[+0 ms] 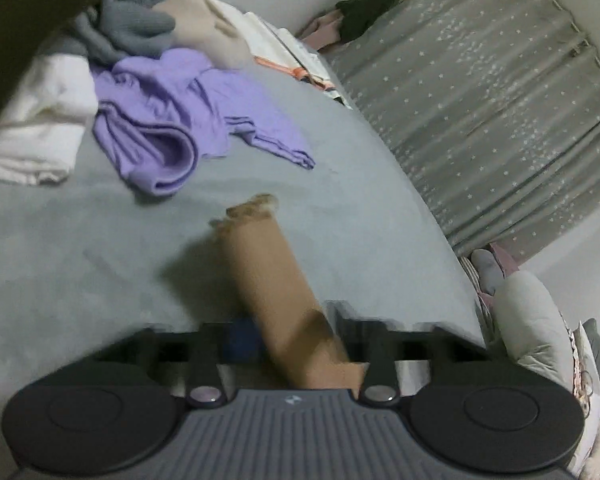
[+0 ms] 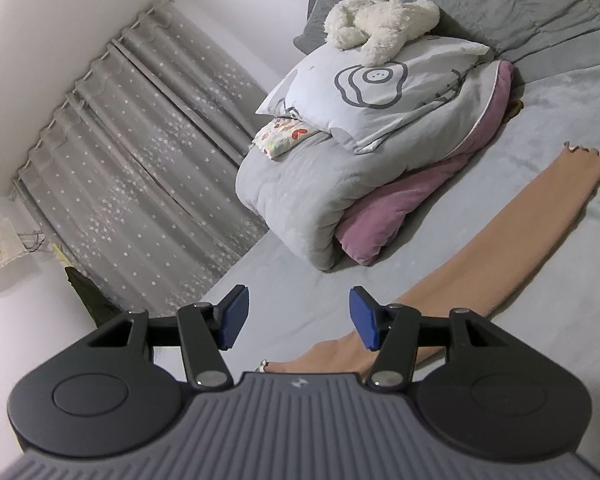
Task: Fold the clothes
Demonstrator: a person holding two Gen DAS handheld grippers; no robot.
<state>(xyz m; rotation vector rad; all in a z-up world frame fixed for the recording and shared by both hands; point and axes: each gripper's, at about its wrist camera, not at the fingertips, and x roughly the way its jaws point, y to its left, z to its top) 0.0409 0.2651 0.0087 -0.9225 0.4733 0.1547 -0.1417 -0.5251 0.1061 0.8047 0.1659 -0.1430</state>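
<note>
A tan garment with a frilled cuff (image 1: 268, 280) runs forward from my left gripper (image 1: 288, 340) over the grey bed (image 1: 80, 260); the view is blurred, and I cannot tell whether the jaws are closed on it. In the right wrist view the same tan garment (image 2: 500, 240) lies stretched flat on the bed (image 2: 300, 280), its long sleeve reaching to the upper right. My right gripper (image 2: 298, 318) is open and empty, its blue pads (image 2: 364, 318) hovering just above the garment's near end.
A crumpled purple garment (image 1: 172, 120), white cloth (image 1: 40, 128) and grey and beige clothes (image 1: 148, 24) lie at the bed's far left. A folded grey-and-mauve duvet (image 2: 340, 184) with a pillow (image 2: 380, 92) and plush toy (image 2: 380, 20) is ahead of the right gripper. Starred curtains (image 2: 140, 180) hang beside the bed.
</note>
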